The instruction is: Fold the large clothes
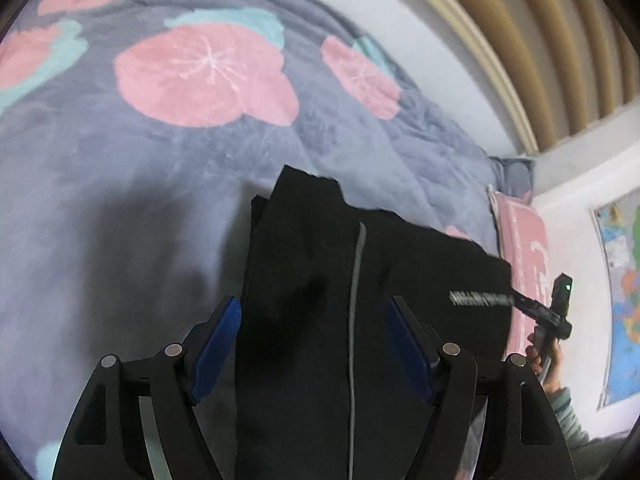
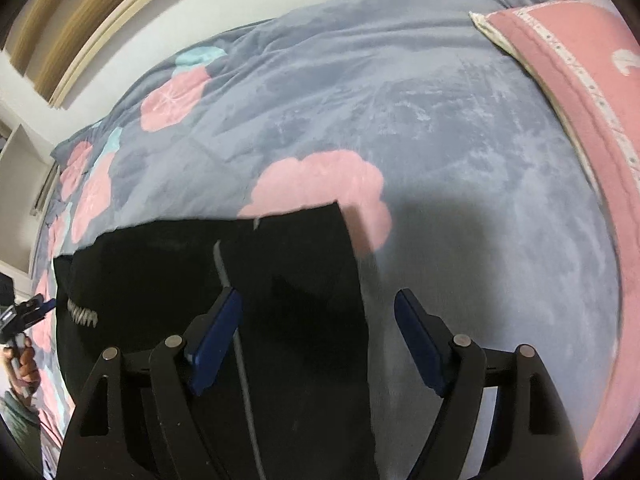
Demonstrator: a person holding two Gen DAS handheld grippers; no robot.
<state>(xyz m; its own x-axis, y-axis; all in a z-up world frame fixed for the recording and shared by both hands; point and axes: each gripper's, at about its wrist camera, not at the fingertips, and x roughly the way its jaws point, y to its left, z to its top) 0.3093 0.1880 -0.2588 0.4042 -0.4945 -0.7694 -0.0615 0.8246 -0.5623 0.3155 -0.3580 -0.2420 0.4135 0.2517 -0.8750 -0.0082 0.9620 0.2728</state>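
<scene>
A black garment (image 1: 320,304) with a grey stripe and white lettering lies flat and folded on the bed blanket (image 1: 120,184). My left gripper (image 1: 314,308) is open and empty, held above the garment's left part. My right gripper (image 2: 318,300) is open and empty above the garment (image 2: 168,280) near its right edge. The right gripper also shows in the left wrist view (image 1: 548,312) past the garment's right side. The left gripper shows at the far left of the right wrist view (image 2: 32,308).
The blanket (image 2: 440,140) is grey-blue with pink flowers. A pink pillow (image 2: 580,80) lies at the bed's head. A white wall and wooden slatted frame (image 1: 560,40) run along the far side. A map poster (image 1: 624,280) hangs on the wall.
</scene>
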